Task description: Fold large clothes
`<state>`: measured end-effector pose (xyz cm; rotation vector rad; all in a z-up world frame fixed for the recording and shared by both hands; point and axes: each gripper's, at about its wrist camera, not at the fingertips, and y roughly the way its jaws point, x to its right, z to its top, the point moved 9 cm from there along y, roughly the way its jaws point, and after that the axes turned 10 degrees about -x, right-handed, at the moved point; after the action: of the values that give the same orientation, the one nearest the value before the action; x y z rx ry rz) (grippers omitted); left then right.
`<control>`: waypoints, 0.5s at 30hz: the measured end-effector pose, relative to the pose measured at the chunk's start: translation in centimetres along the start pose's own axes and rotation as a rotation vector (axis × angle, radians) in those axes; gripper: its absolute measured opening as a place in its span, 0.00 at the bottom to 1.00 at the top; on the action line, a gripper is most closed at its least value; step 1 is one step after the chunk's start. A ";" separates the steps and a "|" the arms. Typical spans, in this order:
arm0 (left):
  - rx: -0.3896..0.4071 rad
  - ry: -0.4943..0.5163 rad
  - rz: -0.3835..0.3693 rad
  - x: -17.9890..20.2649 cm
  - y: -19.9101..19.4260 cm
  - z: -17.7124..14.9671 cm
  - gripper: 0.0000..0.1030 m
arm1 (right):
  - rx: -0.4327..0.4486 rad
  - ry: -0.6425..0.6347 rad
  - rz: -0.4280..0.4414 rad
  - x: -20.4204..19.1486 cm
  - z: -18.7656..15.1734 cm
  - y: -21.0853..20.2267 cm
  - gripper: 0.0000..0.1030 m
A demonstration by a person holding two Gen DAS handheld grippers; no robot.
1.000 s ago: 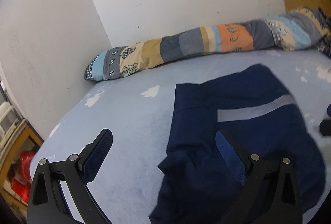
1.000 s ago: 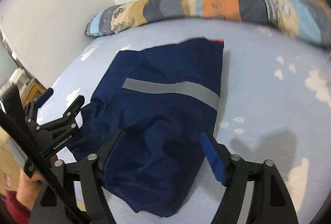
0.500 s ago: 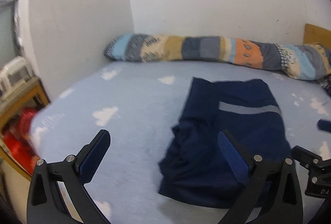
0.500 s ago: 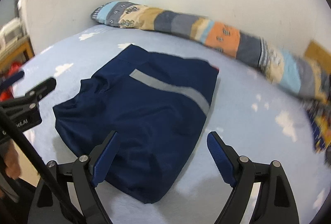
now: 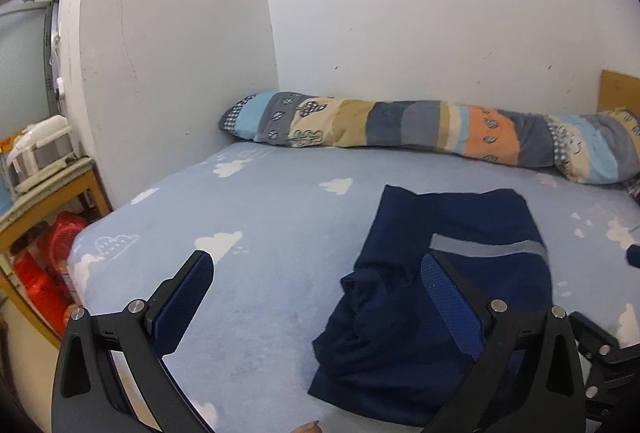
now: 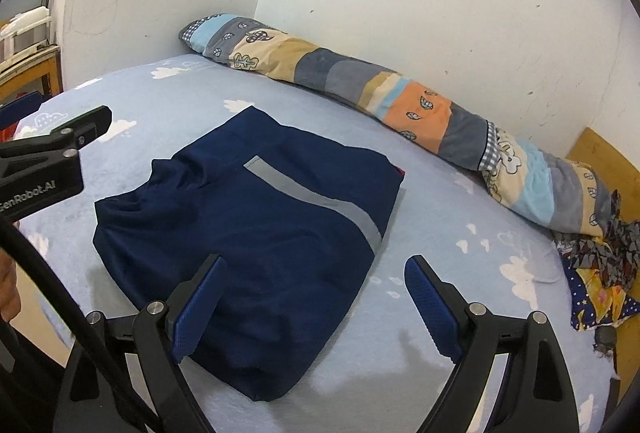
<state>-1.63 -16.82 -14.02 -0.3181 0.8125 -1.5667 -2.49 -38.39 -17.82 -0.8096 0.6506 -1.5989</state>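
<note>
- Lying folded on the bed (image 6: 440, 193), the navy garment (image 6: 256, 245) forms a rough rectangle; a grey reflective stripe (image 6: 316, 197) runs diagonally across its upper layer.
- Garment edge nearest the left side is bunched and wrinkled (image 5: 360, 297); the remaining surface lies fairly flat. A small red tab shows at its far right corner in the right wrist view.
- Left gripper (image 5: 316, 297): fingers spread wide, nothing between them. It hangs above the bed; in its own view its right finger (image 5: 448, 305) overlaps the garment, while the other finger sits over bare sheet. Contact with the cloth cannot be confirmed.
- Right gripper (image 6: 312, 297): fingers spread wide, nothing gripped. The near corner of the garment shows between the fingers, below them; the pads do not press on it.
- Left gripper also appears at the left edge of the right wrist view (image 6: 60, 149), beside the bunched edge of the garment.
- Sheet is light blue with white cloud prints.
- A long patchwork bolster (image 5: 432, 129) lies along the white wall (image 5: 400, 13) at the far side of the bed, well apart from the garment.
- A crumpled patterned cloth (image 6: 596, 273) sits at the right end of the bed, near the bolster's end.
- A wooden shelf (image 5: 52, 189) with red items (image 5: 48, 265) beneath stands beside the bed at left.
</note>
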 end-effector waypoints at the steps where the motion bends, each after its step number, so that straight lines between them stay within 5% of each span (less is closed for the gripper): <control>1: 0.001 0.007 0.020 0.0 0.0 0.0 1.00 | 0.003 -0.003 -0.002 -0.1 0.0 -0.1 0.90; 15: 0.022 0.048 0.069 0.7 -0.7 0.4 1.00 | 0.050 -0.048 -0.073 -0.4 0.5 -1.2 0.91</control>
<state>-2.09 -17.61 -13.45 -0.2345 0.8342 -1.5228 -2.83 -37.77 -16.63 -0.8406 0.5505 -1.6498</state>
